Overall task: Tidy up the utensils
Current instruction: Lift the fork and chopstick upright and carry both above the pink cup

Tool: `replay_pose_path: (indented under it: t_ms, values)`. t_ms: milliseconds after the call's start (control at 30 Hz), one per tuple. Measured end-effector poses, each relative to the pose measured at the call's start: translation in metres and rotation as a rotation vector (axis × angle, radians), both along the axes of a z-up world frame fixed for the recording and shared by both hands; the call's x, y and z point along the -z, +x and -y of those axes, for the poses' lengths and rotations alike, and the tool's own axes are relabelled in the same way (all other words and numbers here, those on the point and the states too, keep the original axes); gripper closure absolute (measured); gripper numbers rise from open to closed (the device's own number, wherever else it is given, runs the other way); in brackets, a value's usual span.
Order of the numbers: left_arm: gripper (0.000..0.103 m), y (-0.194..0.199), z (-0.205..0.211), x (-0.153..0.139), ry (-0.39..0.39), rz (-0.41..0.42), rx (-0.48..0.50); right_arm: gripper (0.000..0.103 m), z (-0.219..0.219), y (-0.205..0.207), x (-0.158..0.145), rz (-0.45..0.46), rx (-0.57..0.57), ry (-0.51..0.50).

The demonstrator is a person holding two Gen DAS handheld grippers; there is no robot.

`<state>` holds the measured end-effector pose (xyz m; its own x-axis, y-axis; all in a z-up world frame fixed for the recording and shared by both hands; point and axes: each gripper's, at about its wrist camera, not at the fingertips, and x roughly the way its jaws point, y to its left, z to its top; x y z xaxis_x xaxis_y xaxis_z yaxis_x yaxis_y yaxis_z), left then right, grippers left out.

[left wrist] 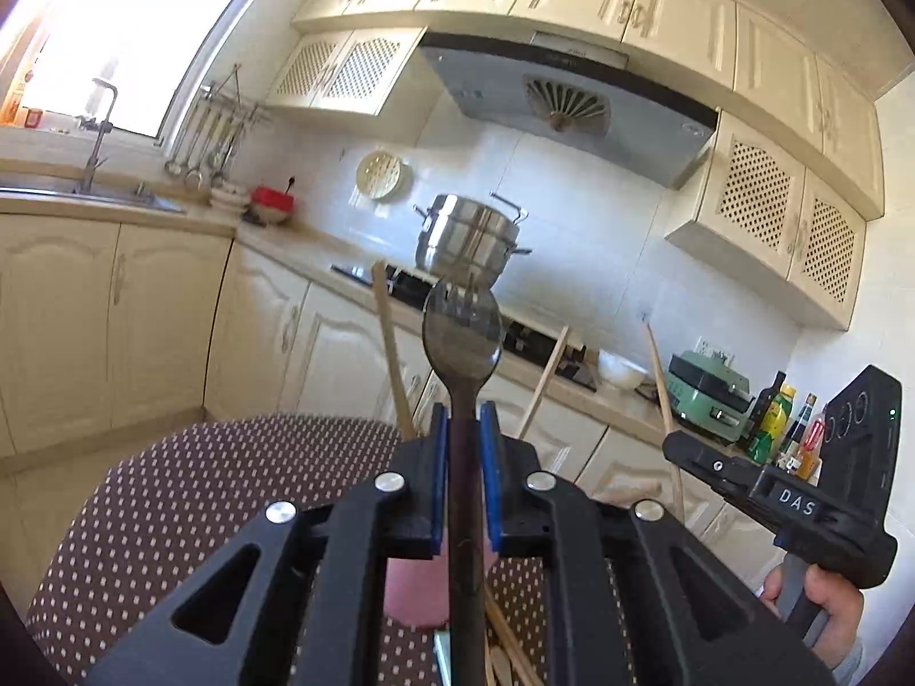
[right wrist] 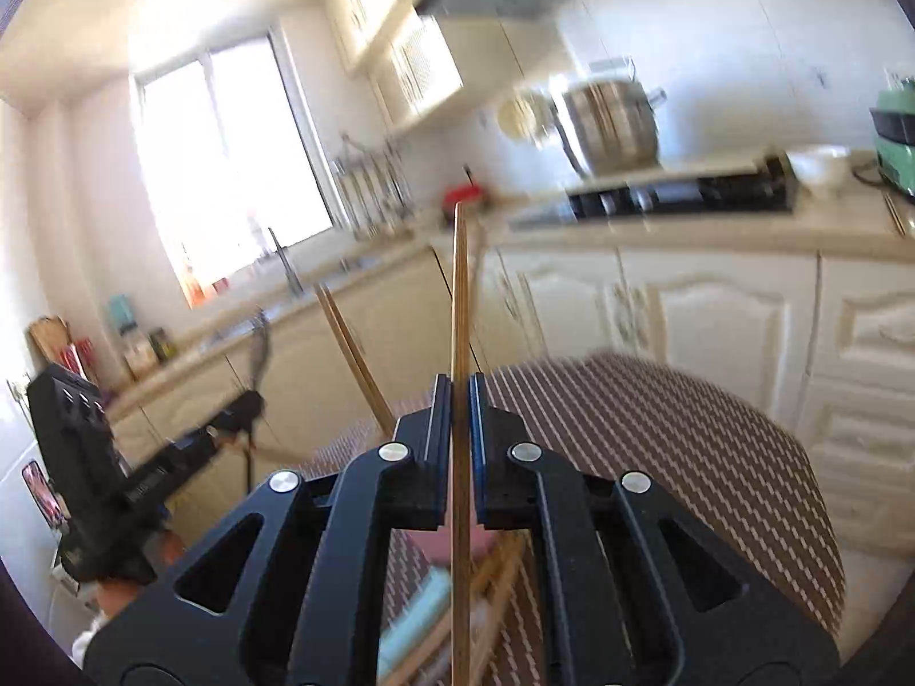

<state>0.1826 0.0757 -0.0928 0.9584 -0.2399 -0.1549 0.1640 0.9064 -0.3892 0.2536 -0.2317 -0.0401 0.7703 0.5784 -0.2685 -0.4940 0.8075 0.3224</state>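
Observation:
In the left wrist view my left gripper (left wrist: pixel 462 417) is shut on the handle of a dark spoon (left wrist: pixel 462 331), whose bowl stands upright above the blue pads. At the right, a hand holds my right gripper (left wrist: pixel 676 441), shut on a thin bamboo chopstick (left wrist: pixel 660 377). The right wrist view is blurred. There the right gripper (right wrist: pixel 460 386) pinches that chopstick (right wrist: pixel 460 297), which points up. The left gripper (right wrist: pixel 249 403) with the spoon (right wrist: pixel 260 349) shows at the left. Both are lifted over the dotted brown tablecloth (left wrist: pixel 200 486).
More chopsticks (left wrist: pixel 389 343) (left wrist: pixel 543 383) rise behind my left fingers, their lower ends hidden. A pink item (left wrist: pixel 412 594) and wooden utensils (left wrist: pixel 509 640) lie below on the table. Behind are the kitchen counter, a steel pot (left wrist: pixel 469 240) on the stove, bottles (left wrist: pixel 778 423) and a sink (left wrist: pixel 86 194).

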Motion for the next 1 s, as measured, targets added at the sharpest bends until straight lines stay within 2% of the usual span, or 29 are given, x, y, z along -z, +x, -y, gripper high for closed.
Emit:
replay_pose_path:
  t_ms: [333, 567, 700, 900, 1000]
  values:
    - [0.092, 0.044, -0.005, -0.012, -0.08, 0.122, 0.051, 0.096, -0.041, 0.017, -0.035, 0.191, -0.013, 0.134]
    - [0.092, 0.068, -0.007, -0.006, -0.135, 0.171, 0.055, 0.096, -0.058, 0.032, -0.045, 0.25, -0.01, 0.188]
    - [0.092, 0.08, -0.005, 0.002, -0.142, 0.153, 0.06, 0.096, -0.067, 0.041, -0.043, 0.28, -0.015, 0.188]
    - [0.092, 0.086, 0.002, 0.015, -0.111, 0.085, 0.065, 0.096, -0.074, 0.052, -0.031, 0.316, -0.012, 0.173]
    - [0.092, 0.082, 0.003, 0.018, -0.089, 0.055, 0.047, 0.096, -0.076, 0.059, -0.022, 0.305, -0.023, 0.165]
